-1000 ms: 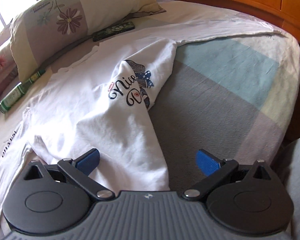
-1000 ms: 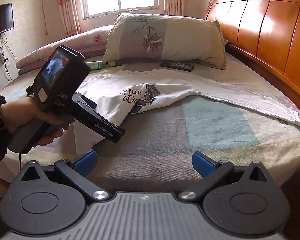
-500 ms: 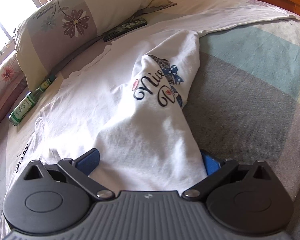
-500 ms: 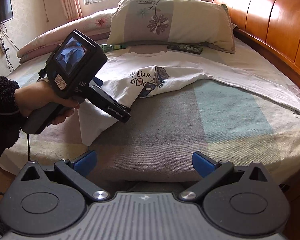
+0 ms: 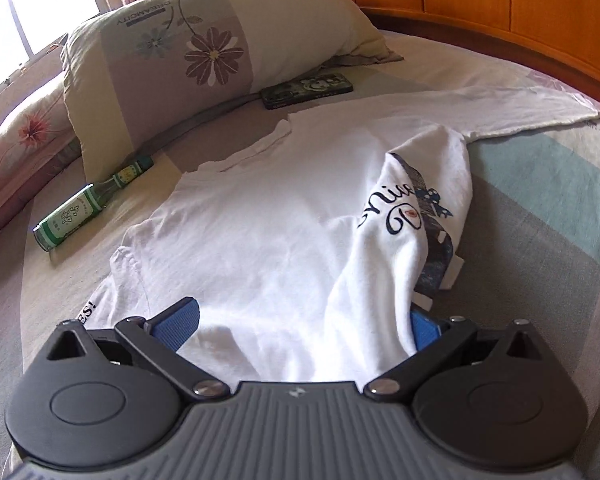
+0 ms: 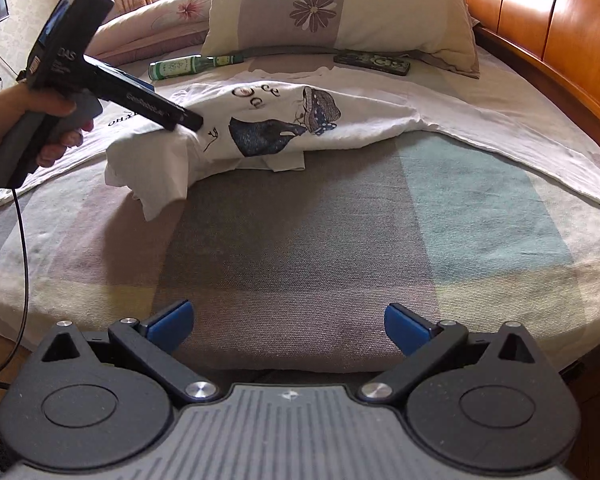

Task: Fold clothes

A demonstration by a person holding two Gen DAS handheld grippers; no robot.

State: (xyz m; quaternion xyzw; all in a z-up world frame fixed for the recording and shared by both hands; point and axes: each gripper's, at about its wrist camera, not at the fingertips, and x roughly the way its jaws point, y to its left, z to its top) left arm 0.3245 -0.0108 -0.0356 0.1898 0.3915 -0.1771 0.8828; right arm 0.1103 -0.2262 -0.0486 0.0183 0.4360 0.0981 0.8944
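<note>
Left wrist view: the left gripper [image 5: 304, 320] has its blue fingers [image 5: 178, 316] spread wide, with bunched cloth of the white printed T-shirt [image 5: 268, 216] lying between them on the bed [image 5: 540, 240], mid-frame. Right wrist view: the right gripper [image 6: 286, 322] has its fingers apart and empty. The floral pillow [image 6: 340, 8] reads "DREAMCITY".

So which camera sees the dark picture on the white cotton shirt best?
The right wrist view: the dark printed figure on the white cotton shirt faces that camera, unobstructed. The left wrist view shows only curly lettering and a creased edge of the print.
</note>
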